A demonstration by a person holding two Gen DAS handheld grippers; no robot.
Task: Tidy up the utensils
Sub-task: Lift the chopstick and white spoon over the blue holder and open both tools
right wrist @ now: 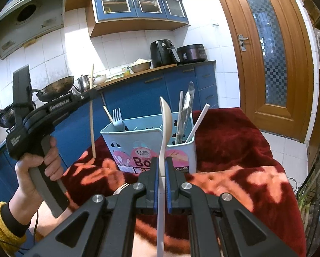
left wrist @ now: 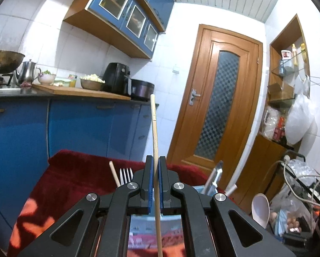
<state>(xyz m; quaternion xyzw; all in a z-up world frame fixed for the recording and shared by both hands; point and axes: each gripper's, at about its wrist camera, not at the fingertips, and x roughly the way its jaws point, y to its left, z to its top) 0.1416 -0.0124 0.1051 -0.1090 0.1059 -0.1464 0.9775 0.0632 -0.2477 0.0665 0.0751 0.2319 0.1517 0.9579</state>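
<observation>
My left gripper (left wrist: 156,160) is shut on a wooden chopstick (left wrist: 154,128) held upright; the same chopstick (right wrist: 92,115) shows in the right wrist view, left of the holder. My right gripper (right wrist: 161,160) is shut on a white spoon (right wrist: 165,124), bowl up, just in front of the light blue utensil holder (right wrist: 149,147). The holder stands on the red blanket (right wrist: 235,150) and holds a blue fork (right wrist: 118,117), a wooden stick (right wrist: 107,113), metal tongs (right wrist: 186,107) and white chopsticks (right wrist: 197,122). The white spoon (left wrist: 260,209) also shows in the left wrist view.
A blue kitchen counter (right wrist: 160,81) with a wok (right wrist: 55,87), a kettle (right wrist: 84,82), bowls and an air fryer (right wrist: 163,52) stands behind. A wooden door (right wrist: 265,53) is at the right. A wire rack (right wrist: 314,182) with bags stands at the table's right.
</observation>
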